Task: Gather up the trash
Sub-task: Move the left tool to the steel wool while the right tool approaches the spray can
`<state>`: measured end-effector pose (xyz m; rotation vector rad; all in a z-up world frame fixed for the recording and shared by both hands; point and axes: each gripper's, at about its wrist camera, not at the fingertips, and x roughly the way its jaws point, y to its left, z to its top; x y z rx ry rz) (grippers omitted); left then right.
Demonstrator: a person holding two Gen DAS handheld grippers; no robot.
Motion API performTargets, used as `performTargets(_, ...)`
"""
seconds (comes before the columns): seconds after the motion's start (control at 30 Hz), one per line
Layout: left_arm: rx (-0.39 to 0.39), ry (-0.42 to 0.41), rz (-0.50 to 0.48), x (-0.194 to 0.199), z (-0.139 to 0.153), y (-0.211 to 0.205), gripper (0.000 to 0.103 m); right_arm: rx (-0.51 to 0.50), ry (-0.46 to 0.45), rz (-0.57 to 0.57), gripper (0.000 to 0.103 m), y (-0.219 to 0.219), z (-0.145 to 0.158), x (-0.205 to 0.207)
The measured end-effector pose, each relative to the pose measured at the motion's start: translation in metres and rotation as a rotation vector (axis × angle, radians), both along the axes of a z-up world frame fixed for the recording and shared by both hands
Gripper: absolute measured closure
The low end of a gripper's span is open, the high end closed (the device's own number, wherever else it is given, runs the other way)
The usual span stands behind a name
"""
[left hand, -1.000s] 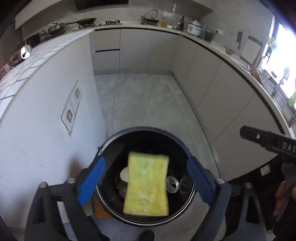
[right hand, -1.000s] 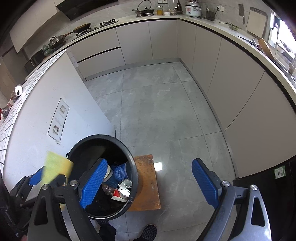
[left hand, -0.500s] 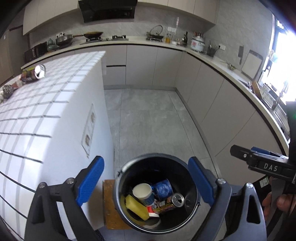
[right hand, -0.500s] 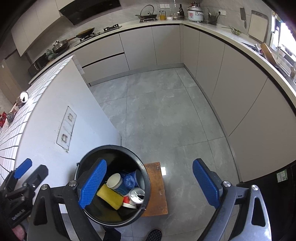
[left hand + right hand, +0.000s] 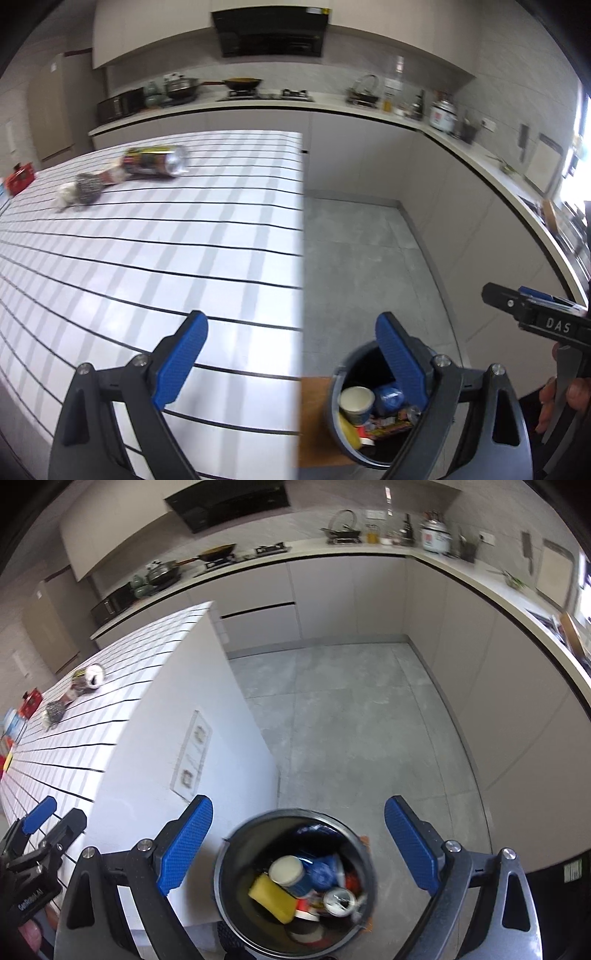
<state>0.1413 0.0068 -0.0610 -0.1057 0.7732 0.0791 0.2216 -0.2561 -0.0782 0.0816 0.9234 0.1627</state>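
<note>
The left gripper (image 5: 291, 363) is spread wide with nothing in it, and it hangs over the right edge of the white tiled bench (image 5: 155, 240). The right gripper (image 5: 299, 845) is spread wide too and holds nothing. It hangs above the black bin (image 5: 221, 878), which stands on the gray floor (image 5: 351, 709) just beside the end of the bench. Under the bin sits a flat brown board (image 5: 314, 417). Inside the bin there is trash. A yellow sponge (image 5: 271, 897) lies on the left side. A white paper cup (image 5: 286, 870) sits just beside it, and a blue crushed can (image 5: 323, 871) is to the right of the cup. A silver can (image 5: 339, 901) lies near the front of the pile, with red and white wrappers under it. More trash is on the far part of the bench. A can (image 5: 157, 161) with red and yellow print lies on its side there. Just to its left is a gray scrub ball (image 5: 88, 188), and a bit of white paper touches the ball. At the far left edge of the bench is a small red box (image 5: 21, 177). Far away, a long kitchen counter (image 5: 332, 105) with pots and a rice cooker runs along the wall.
</note>
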Motion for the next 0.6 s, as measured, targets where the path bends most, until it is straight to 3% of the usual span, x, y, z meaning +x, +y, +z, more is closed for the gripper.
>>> performTargets(0.3, -0.001, -0.024, 0.147, -0.007, 0.012, 0.107, 0.01, -0.005, -0.031, 0.135, 0.007, 0.098, 0.019, 0.025)
performTargets(0.6, -0.019, -0.034, 0.219, 0.004, 0.008, 0.201, 0.01, -0.022, -0.053, 0.239, 0.007, 0.208, 0.029, 0.052)
